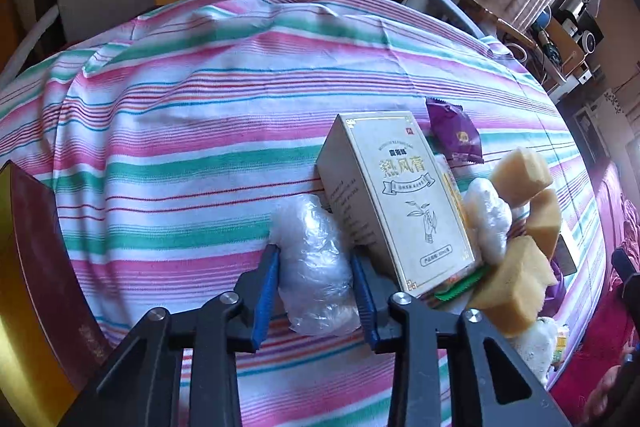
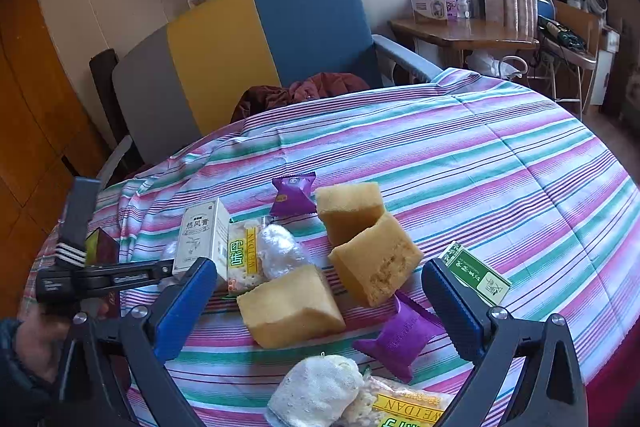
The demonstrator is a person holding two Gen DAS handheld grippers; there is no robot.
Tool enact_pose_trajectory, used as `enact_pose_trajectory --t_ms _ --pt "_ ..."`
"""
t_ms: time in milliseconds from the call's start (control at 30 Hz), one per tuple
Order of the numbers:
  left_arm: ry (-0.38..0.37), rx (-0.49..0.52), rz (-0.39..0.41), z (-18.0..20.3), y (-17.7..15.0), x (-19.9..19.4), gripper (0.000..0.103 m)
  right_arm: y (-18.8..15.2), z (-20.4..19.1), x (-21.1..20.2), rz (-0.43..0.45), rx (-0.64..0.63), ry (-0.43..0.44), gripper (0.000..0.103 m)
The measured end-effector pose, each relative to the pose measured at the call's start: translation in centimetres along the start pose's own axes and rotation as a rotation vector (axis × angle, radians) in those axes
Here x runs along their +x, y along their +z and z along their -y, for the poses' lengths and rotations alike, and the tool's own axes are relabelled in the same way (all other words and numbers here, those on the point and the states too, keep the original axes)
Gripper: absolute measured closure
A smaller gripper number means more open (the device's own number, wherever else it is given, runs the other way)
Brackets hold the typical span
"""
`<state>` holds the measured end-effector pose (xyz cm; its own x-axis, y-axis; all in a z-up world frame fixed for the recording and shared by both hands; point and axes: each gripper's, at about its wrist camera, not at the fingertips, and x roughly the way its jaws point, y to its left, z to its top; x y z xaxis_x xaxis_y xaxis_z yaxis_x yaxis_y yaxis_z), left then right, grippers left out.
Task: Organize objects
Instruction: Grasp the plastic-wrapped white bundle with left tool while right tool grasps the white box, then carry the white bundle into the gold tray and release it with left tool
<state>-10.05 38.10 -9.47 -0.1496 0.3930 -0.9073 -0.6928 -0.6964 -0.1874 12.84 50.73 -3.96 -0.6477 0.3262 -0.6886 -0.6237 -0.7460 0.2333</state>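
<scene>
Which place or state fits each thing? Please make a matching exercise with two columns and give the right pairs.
Things:
1. clear plastic-wrapped bundle
2. cream box
3. green box
4. right hand-held gripper

States:
A. open above the sponge blocks
B. beside the right gripper's right finger
C. between the left hand-held gripper's blue fingers
D. standing tilted just right of the gripped bundle

Pairs: 1-C, 2-D, 3-B, 4-A

Crinkled glossy plastic wrap, smooth matt cardboard box, porous sponge blocks, striped woven cloth
</scene>
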Motion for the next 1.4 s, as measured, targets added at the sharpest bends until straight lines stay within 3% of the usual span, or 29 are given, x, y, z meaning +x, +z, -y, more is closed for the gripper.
enact_pose_trajectory --t_ms 167,300,533,767,933,967,1000,1100,1400 --pt "-0.007 -0.005 0.055 -0.6 -1.0 -2.1 0.070 -0.2 -0.6 0.3 -0.014 -0.027 -0.005 0.000" --pt "-0.014 0.024 0.140 -1.0 -2.8 -6.2 0.070 -0.5 -1.4 0.6 -0.035 -0.061 -0.017 0.000" --pt "-0.011 0.049 0.243 -2.6 -6.4 -11.6 0.070 -0.2 -5.3 1.8 -0.089 -0.153 0.015 0.008" --pt "-0.010 -0.015 0.286 -5.5 -9.4 -14.7 0.070 1.1 -10.7 7.4 -0.216 -0.221 0.056 0.018" --pt "0.017 -0.079 0.305 -8.7 -11.7 -16.6 0.070 1.9 -14.1 12.7 -0.305 -0.259 0.009 0.033" --pt "0.024 -0.095 0.306 -9.6 -12.1 -16.8 0.070 1.8 -14.7 13.9 -0.329 -0.270 -0.007 0.037" --pt "0.037 -0.117 0.308 -10.6 -12.5 -17.1 0.070 1.7 -15.1 14.7 -0.349 -0.286 -0.028 0.051" --pt "0.085 -0.191 0.312 -14.3 -13.7 -17.5 0.070 1.0 -16.0 15.7 -0.361 -0.331 -0.059 0.051" --pt "0.313 -0.354 0.272 -25.1 -13.8 -16.2 0.070 -3.6 -17.5 11.4 -0.341 -0.378 0.011 0.051"
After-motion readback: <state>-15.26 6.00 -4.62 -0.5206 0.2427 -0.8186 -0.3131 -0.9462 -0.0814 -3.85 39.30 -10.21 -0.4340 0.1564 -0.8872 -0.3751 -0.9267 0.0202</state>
